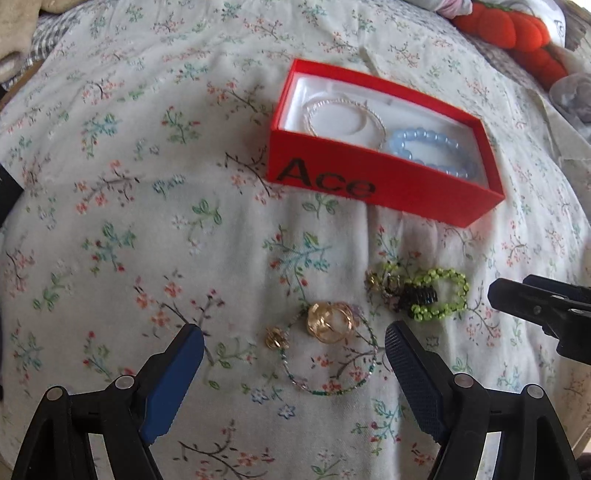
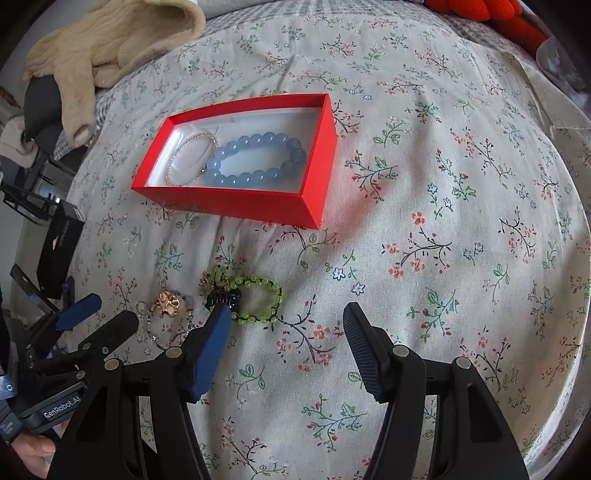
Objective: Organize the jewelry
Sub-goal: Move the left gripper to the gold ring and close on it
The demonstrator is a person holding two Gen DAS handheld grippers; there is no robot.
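Observation:
A red box (image 1: 388,184) (image 2: 236,201) lies open on the floral bedspread. It holds a blue bead bracelet (image 1: 436,151) (image 2: 255,158) and a thin silver bangle (image 1: 343,114) (image 2: 192,155). Nearer me lie a green bead bracelet (image 1: 439,293) (image 2: 258,299) with a dark hair claw (image 1: 421,295) (image 2: 221,297), and a gold piece (image 1: 330,321) (image 2: 167,303) on a thin bead chain (image 1: 332,369). My left gripper (image 1: 295,350) is open, straddling the gold piece and chain. My right gripper (image 2: 286,336) is open just right of the green bracelet.
A beige garment (image 2: 110,40) lies at the back left, an orange plush (image 1: 517,33) at the back right. A black box (image 2: 61,243) stands at the bed's left edge. The floral bedspread (image 2: 461,240) stretches right.

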